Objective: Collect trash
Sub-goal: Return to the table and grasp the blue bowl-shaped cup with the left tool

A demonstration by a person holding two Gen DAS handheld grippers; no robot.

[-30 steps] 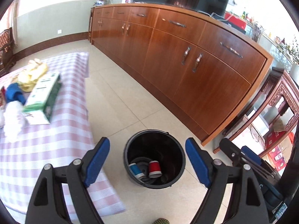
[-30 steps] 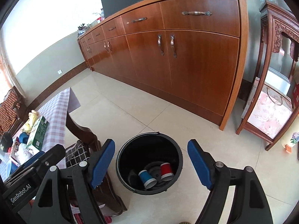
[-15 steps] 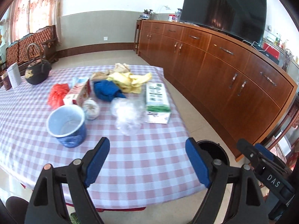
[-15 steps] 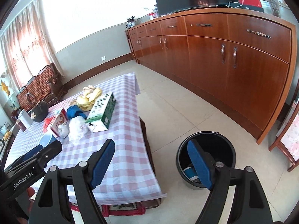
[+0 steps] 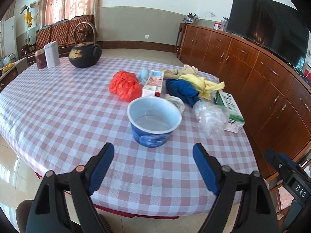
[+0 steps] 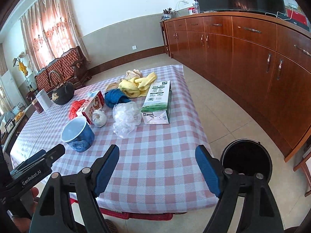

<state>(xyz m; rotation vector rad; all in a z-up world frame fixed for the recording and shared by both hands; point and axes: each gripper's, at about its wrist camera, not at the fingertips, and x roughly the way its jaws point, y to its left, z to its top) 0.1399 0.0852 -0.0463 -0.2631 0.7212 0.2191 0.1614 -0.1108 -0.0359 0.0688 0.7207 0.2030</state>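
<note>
Both your left gripper (image 5: 153, 167) and right gripper (image 6: 157, 168) hang spread and empty. Trash sits mid-table: blue cup (image 5: 154, 121) nearest, clear bag (image 6: 126, 118) right of it. Pinch the cup's thin rim and it may tip.

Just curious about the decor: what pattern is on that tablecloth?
The tablecloth is pink-and-white check; it shows best in the left wrist view.

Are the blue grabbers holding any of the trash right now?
No, nothing is held. The left gripper and the right gripper are both open and empty above the checkered table.
</note>
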